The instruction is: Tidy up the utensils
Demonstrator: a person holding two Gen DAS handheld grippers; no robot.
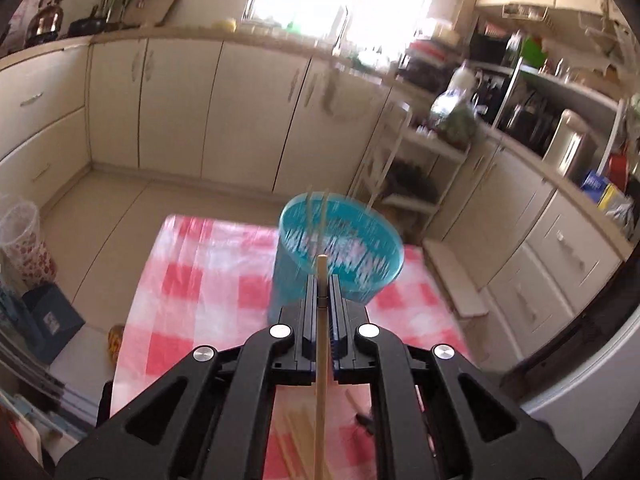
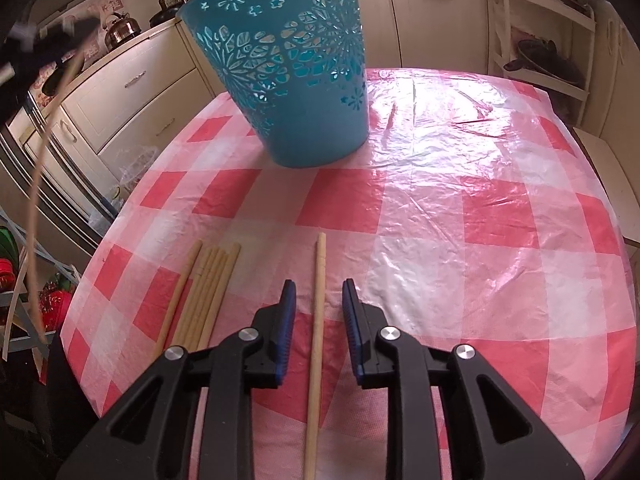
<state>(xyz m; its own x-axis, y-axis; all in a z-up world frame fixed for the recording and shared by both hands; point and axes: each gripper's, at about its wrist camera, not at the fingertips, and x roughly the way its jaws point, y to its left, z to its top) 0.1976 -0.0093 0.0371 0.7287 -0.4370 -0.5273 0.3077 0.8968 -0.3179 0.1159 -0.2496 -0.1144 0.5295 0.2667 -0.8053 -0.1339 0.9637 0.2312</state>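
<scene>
Between the parted right hand-held gripper (image 2: 318, 292) jaws, one chopstick (image 2: 316, 320)

Teal perforated basket (image 2: 296, 68) upright on the checked surface (image 2: 460, 208), flower cutouts round its wall, a couple of thin sticks (image 1: 316, 216) inside, blurred. One wooden chopstick (image 1: 320, 360) clamped lengthwise, lifted before the basket. Another chopstick (image 2: 316, 340) flat, alone. Just left, a bundle of chopsticks (image 2: 204, 296) side by side.
</scene>
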